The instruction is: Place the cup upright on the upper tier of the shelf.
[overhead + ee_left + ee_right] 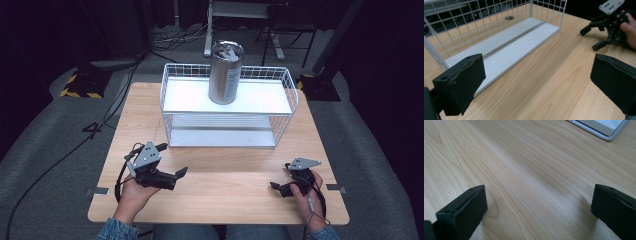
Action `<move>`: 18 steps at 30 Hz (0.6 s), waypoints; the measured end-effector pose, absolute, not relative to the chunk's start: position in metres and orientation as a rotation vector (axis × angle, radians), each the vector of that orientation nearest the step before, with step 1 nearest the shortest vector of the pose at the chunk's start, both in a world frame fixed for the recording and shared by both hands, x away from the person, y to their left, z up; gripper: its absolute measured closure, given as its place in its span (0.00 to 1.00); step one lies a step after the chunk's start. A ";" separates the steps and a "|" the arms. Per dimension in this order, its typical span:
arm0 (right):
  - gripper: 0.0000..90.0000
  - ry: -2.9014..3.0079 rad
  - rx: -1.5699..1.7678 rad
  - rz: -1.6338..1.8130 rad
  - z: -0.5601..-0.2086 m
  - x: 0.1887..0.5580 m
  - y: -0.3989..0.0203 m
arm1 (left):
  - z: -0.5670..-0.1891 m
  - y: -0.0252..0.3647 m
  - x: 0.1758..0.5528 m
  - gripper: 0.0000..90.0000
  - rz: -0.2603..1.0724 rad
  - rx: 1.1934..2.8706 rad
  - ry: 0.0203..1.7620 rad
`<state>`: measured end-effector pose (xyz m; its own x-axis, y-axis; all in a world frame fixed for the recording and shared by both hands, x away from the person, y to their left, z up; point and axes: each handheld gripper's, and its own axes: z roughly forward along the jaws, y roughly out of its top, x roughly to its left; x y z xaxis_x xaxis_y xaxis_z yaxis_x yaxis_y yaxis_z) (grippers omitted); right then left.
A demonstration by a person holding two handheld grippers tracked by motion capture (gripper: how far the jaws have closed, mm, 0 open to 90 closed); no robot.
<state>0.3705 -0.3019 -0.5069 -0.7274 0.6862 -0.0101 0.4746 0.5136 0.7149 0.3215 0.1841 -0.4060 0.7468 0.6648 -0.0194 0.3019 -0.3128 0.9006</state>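
A steel tumbler [226, 72] stands upright on the top shelf of a white wire rack [227, 131] at the middle of the wooden table [215, 200]. My left gripper [172, 159] rests near the table's front left, just in front of the rack's left corner. Its jaws are wide open and hold nothing, as the left gripper view [536, 80] shows. My right gripper [281, 175] sits at the front right, also open and empty [539, 212], with bare wood between its pads. The rack's lower shelf [511, 47] is bare.
The rack takes up the table's back half, and its base corner [604, 127] lies ahead of the right gripper. In the left gripper view the right gripper [607, 25] and a hand sit across the table. Cables and stand legs [210, 35] lie on the floor behind.
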 end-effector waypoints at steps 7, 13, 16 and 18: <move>0.01 2.467 0.974 1.032 -0.507 0.370 -0.302 | -0.435 0.191 0.321 0.01 0.416 1.897 0.799; 0.01 2.467 0.974 1.032 -0.507 0.370 -0.302 | -0.456 0.196 0.321 0.01 0.416 1.903 0.850; 0.01 2.467 0.974 1.032 -0.507 0.370 -0.302 | -0.465 0.197 0.322 0.01 0.420 1.931 0.863; 0.01 2.467 0.974 1.032 -0.507 0.370 -0.302 | -0.472 0.195 0.322 0.01 0.410 1.955 0.879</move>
